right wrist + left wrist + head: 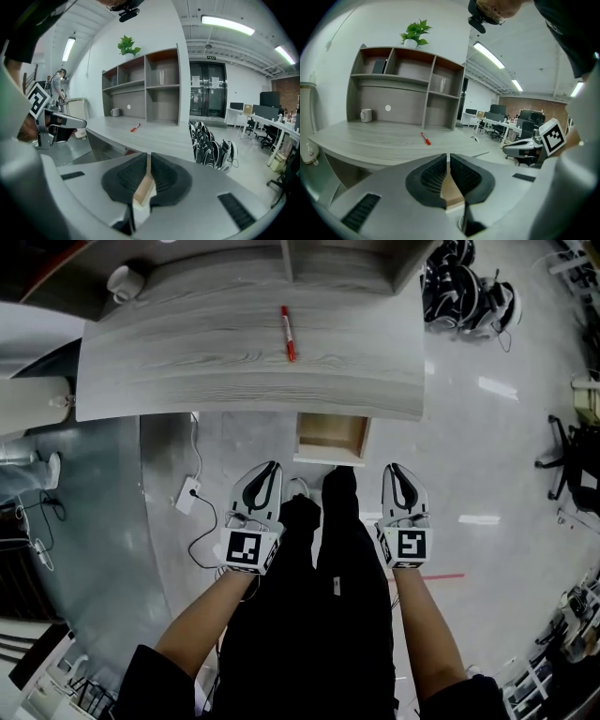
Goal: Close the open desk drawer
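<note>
The open drawer (330, 440), light wood inside with a white front, juts out from under the front edge of the grey desk (187, 362). My left gripper (271, 470) is shut and empty, a little short of the drawer's near left corner. My right gripper (395, 472) is also shut and empty, just off the drawer's near right corner. In the left gripper view the shut jaws (448, 158) leave a thin slit with tan drawer wood (452, 193) showing below it. The right gripper view shows the same: shut jaws (149, 158) and tan wood (142, 190) under them.
A red marker (288, 334) lies on the desk and a white mug (123, 281) stands at its back left by the shelf unit (408, 89). A white power adapter (188, 495) with cables lies on the floor. Backpacks (466, 294) sit at the right. The person's legs (328, 568) stand between the grippers.
</note>
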